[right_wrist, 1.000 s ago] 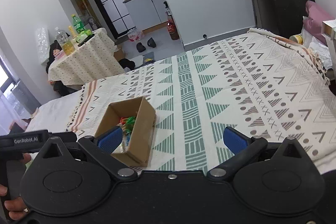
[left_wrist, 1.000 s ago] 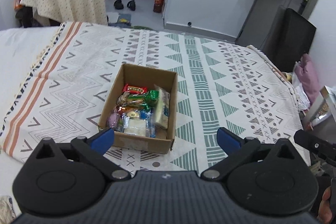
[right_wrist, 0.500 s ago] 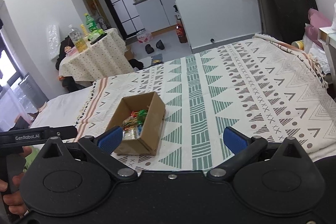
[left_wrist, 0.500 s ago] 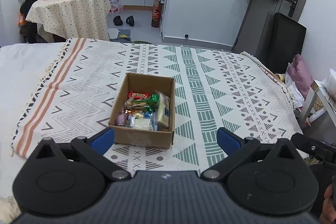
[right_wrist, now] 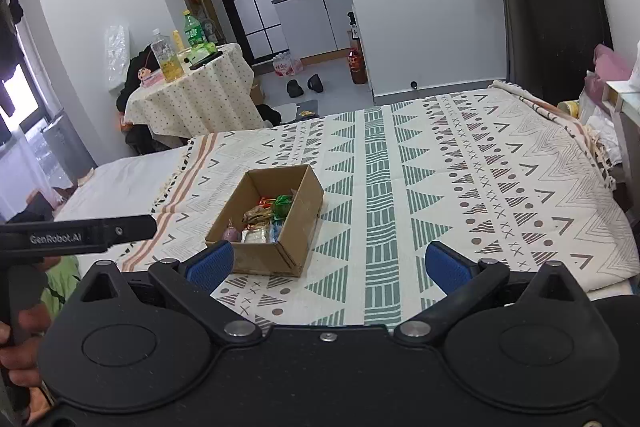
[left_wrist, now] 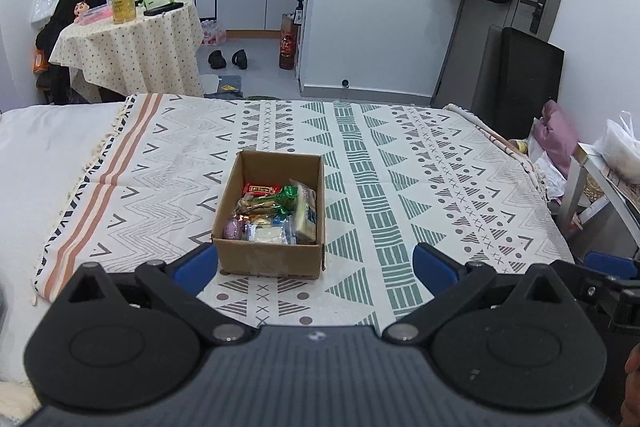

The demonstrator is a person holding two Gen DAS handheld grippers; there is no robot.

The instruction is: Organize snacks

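An open cardboard box [left_wrist: 269,258] [right_wrist: 298,211] sits on the patterned cloth [left_wrist: 400,187] [right_wrist: 460,195] covering a bed. Inside lie several wrapped snacks [left_wrist: 276,213] [right_wrist: 264,219]: a red bar, a green wrapper, a pale packet, a purple one. My left gripper [left_wrist: 315,265] stands open near the bed's front edge, its left pad beside the box's near left corner. My right gripper [right_wrist: 328,267] is open too, with nothing between its pads, the box just beyond its left pad. The left gripper's body [right_wrist: 80,237], held by a hand, shows in the right wrist view.
A round table [left_wrist: 128,47] [right_wrist: 192,95] with bottles stands beyond the bed at the left. Shoes [left_wrist: 227,59] lie on the floor by a doorway. A black panel [left_wrist: 524,79] and a pink bundle [left_wrist: 558,135] flank the bed's right side, with a white side table [left_wrist: 600,195].
Both grippers have pulled back and tilted up from the box, so it looks smaller and farther and more of the room shows. The box and snacks have not moved.
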